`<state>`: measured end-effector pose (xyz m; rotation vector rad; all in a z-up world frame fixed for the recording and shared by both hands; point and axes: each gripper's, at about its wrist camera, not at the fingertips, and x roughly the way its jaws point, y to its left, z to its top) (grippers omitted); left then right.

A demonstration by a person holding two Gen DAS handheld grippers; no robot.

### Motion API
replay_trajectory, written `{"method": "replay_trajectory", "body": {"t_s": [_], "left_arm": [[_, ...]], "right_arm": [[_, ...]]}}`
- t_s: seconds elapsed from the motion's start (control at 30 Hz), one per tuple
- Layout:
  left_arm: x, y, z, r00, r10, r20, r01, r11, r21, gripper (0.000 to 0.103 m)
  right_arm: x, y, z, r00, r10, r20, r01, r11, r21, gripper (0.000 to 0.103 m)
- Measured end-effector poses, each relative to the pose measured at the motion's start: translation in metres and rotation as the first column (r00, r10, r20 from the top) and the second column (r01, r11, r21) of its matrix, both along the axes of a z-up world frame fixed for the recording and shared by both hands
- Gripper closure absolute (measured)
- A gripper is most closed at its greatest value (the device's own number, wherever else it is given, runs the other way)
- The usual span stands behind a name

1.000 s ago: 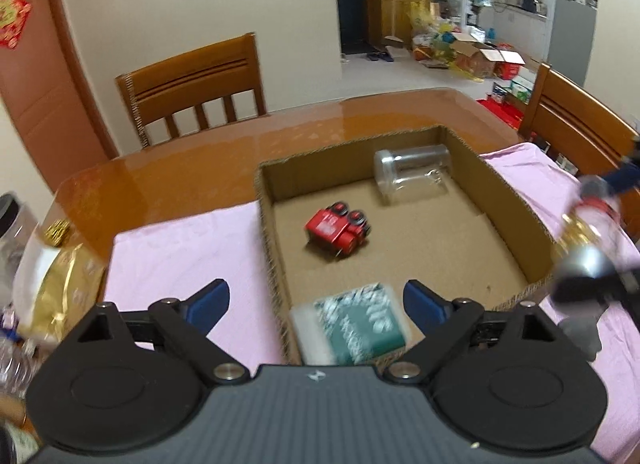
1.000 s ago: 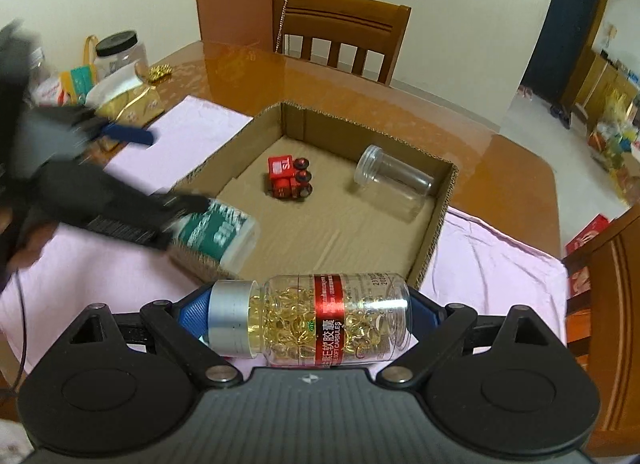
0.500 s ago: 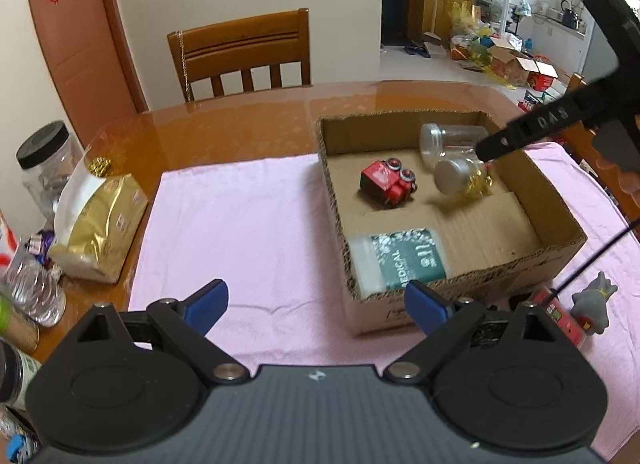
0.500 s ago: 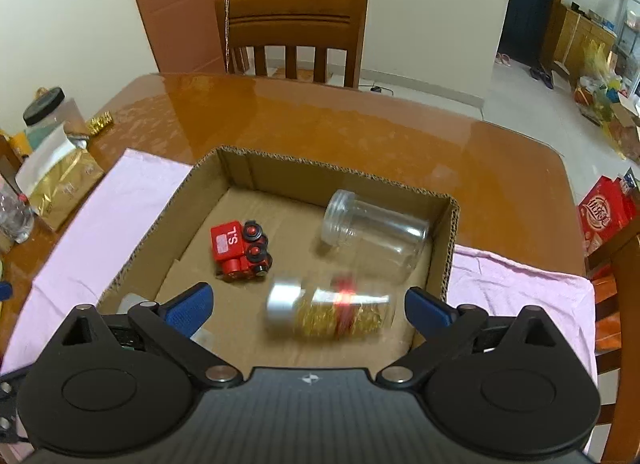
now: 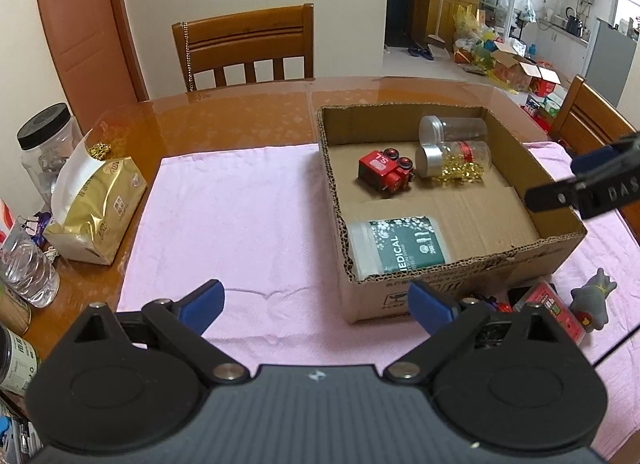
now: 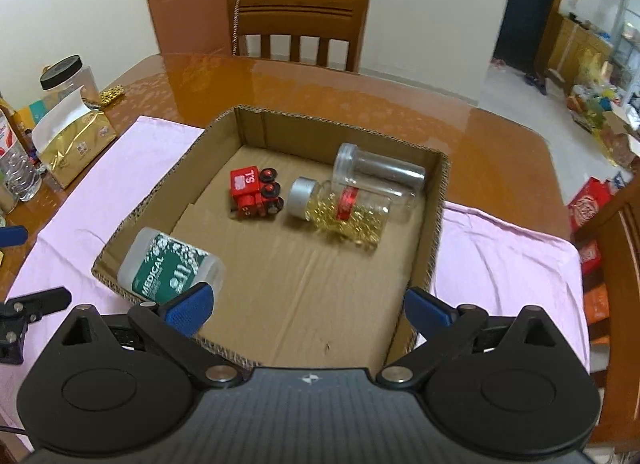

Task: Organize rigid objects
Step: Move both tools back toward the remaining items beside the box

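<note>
A cardboard box sits on a pink cloth. Inside lie a red toy train, a capsule bottle with a silver cap, a clear empty jar and a green-labelled medical bottle. My left gripper is open and empty over the cloth, left of the box's near corner. My right gripper is open and empty above the box's near wall; one of its fingers also shows in the left wrist view.
A grey toy animal, a red flat item and small toys lie on the cloth in front of the box. A gold bag, a black-lidded jar and bottles crowd the table's left edge. Wooden chairs stand around.
The right gripper opened and let the capsule bottle drop into the box beside the train, then pulled back. The left gripper let go of the medical bottle in the box's near corner and withdrew left.
</note>
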<state>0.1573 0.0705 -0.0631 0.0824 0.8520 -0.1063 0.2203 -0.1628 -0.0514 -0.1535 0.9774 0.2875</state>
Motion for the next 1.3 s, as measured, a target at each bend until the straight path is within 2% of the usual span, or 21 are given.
{"method": "replay_trajectory", "body": {"t_s": [0.23,0.4,0.6,0.77,0.9,1.1,1.3], "left_arm": [[-0.009,-0.006,-0.010,0.999,-0.031,-0.020,0.031,1.000,0.002,0.004],[-0.018,-0.013,-0.021,0.996,-0.076,-0.046,0.076,0.997,-0.005,0.004],[-0.033,-0.028,-0.039,0.982,-0.171,-0.084,0.167,0.985,-0.053,0.004],[-0.047,-0.053,-0.050,0.963,-0.237,-0.125,0.235,0.971,-0.029,0.004],[-0.058,-0.073,-0.060,0.965,-0.222,-0.137,0.223,0.975,-0.005,0.004],[-0.067,-0.100,-0.073,0.980,-0.074,-0.187,0.076,0.997,0.003,0.004],[-0.064,-0.120,-0.082,0.982,0.047,-0.182,-0.046,0.999,0.005,0.004]], "right_arm": [[-0.047,0.000,-0.014,0.997,-0.053,0.048,0.056,0.997,-0.051,0.000],[-0.088,-0.001,-0.034,0.993,-0.108,0.045,0.112,0.990,-0.091,0.000],[-0.131,-0.022,-0.057,0.975,-0.220,-0.034,0.216,0.972,-0.093,0.000],[-0.147,-0.047,-0.077,0.961,-0.265,-0.083,0.254,0.960,-0.115,0.000],[-0.141,-0.064,-0.093,0.970,-0.211,-0.118,0.198,0.973,-0.119,0.000],[-0.130,-0.084,-0.101,0.993,-0.022,-0.115,0.010,0.994,-0.107,0.000],[-0.117,-0.098,-0.107,0.982,0.147,-0.116,-0.154,0.987,-0.054,0.000]]}}
